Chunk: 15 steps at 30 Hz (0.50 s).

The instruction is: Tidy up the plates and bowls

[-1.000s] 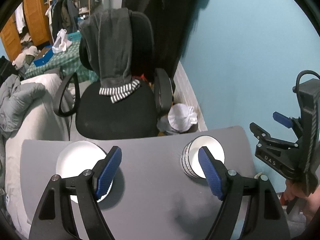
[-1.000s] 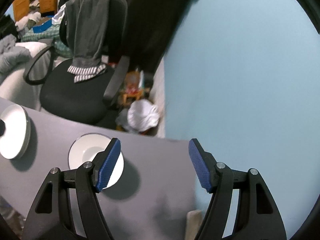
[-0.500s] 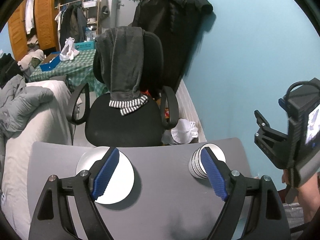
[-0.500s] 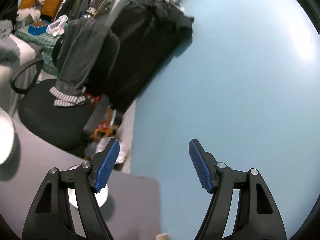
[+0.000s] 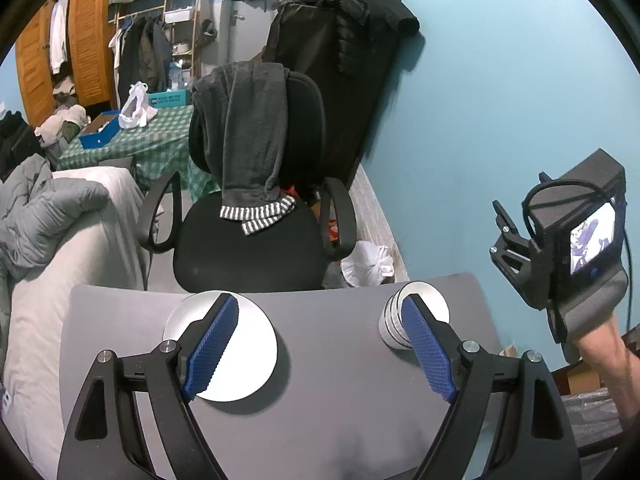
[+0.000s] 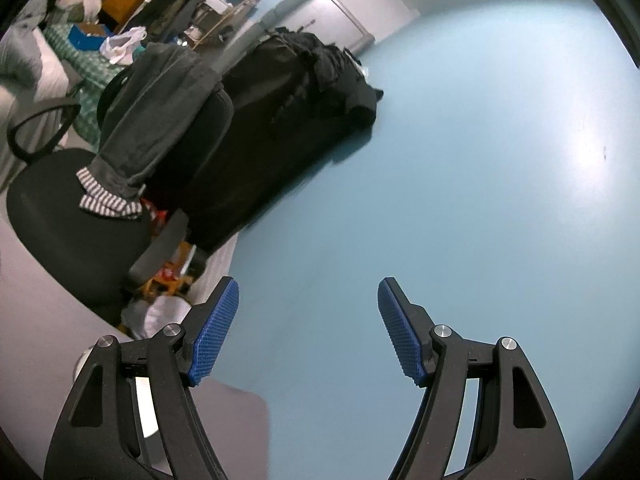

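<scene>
The left gripper (image 5: 316, 350) tilts down over the grey counter (image 5: 328, 392), jaws just widened, holding nothing (plates (image 5: 240, 344) under its left pad, stacked bowls (image 5: 394, 320) by its right). The right gripper (image 6: 308, 332), open and empty, faces the blue wall (image 6: 460, 160). No legible writing.

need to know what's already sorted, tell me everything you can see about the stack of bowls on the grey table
The stack of bowls stands upright near the far right corner of the grey table. The bowls look white and glazed, with darker bands where the rims nest; their number is unclear. The top bowl looks empty. Only the table touches the stack: a blue pad of the left tool overlaps it in view, but nothing grips it. In the right wrist view only a white sliver shows.
</scene>
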Each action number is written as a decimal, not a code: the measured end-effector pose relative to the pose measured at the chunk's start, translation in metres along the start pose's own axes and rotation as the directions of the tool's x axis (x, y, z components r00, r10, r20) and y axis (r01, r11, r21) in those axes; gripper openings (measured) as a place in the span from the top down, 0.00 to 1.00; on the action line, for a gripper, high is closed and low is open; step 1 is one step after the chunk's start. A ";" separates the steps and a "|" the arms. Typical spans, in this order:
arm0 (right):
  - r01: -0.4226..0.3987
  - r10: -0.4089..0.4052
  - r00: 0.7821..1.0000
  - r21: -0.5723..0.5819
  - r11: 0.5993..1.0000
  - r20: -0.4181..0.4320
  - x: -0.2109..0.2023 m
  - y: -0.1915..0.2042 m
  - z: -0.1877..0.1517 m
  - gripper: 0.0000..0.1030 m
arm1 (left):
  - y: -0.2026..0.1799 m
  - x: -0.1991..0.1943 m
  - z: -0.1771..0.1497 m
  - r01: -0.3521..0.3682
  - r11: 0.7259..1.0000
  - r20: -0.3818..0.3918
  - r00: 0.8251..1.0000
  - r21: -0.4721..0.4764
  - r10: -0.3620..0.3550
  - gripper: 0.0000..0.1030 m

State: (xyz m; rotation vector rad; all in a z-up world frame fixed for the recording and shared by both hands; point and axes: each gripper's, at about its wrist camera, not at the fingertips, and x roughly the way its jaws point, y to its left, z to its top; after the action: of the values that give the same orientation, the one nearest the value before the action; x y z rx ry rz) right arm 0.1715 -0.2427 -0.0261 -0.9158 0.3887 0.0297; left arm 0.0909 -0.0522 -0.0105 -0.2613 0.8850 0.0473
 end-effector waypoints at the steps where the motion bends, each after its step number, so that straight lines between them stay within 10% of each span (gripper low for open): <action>1: -0.001 0.001 1.000 -0.005 1.000 0.004 0.000 0.001 0.000 0.32 | 0.000 0.000 0.000 -0.005 1.000 -0.004 1.000 0.002 0.005 0.18; 8: -0.287 0.310 0.949 0.238 0.928 -0.061 -0.008 -0.025 0.011 0.32 | -0.004 -0.008 0.002 -0.053 0.998 0.026 0.998 0.039 0.052 0.18; 15: -0.489 0.575 0.818 0.512 0.707 -0.013 -0.018 -0.055 0.020 0.31 | -0.005 -0.013 0.008 -0.055 0.997 0.049 0.997 0.050 0.053 0.15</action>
State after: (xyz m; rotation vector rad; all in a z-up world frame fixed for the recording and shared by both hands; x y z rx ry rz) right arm 0.1712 -0.2584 0.0326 -0.2706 0.7815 0.3781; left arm 0.0892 -0.0539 0.0056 -0.1876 0.8447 0.0807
